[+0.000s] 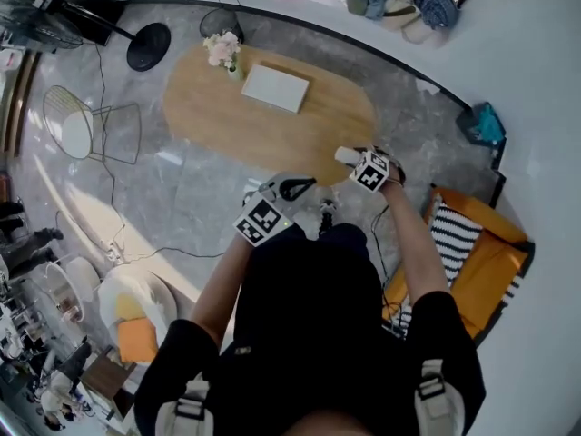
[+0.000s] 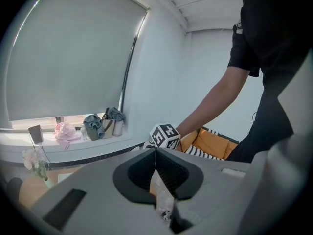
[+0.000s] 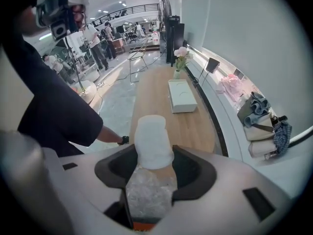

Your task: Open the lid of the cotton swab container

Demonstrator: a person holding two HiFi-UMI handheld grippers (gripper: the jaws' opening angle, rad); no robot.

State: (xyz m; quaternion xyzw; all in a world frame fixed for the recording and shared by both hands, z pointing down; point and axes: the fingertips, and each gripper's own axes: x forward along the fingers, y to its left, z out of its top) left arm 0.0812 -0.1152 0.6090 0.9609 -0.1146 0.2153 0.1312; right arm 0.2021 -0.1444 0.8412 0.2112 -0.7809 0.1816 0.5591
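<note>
My right gripper (image 3: 154, 163) is shut on the cotton swab container (image 3: 153, 141). Its frosted white lid points away from the jaws, and its clear body sits between the pads. In the head view the container (image 1: 346, 156) shows as a small white end past the right gripper (image 1: 359, 160), above the near edge of the oval wooden table (image 1: 209, 107). My left gripper (image 1: 289, 187) hangs just left of it, a short gap apart. The left gripper (image 2: 155, 158) has its jaws pressed together with nothing between them. The right gripper's marker cube (image 2: 164, 136) shows beyond it.
A white box (image 1: 274, 87) and a small vase of flowers (image 1: 223, 51) stand on the table. A fan base (image 1: 148, 45) and a wire chair (image 1: 91, 125) stand on the left. Orange and striped cushions (image 1: 472, 243) lie on the right. Bags sit on the windowsill (image 3: 254, 111).
</note>
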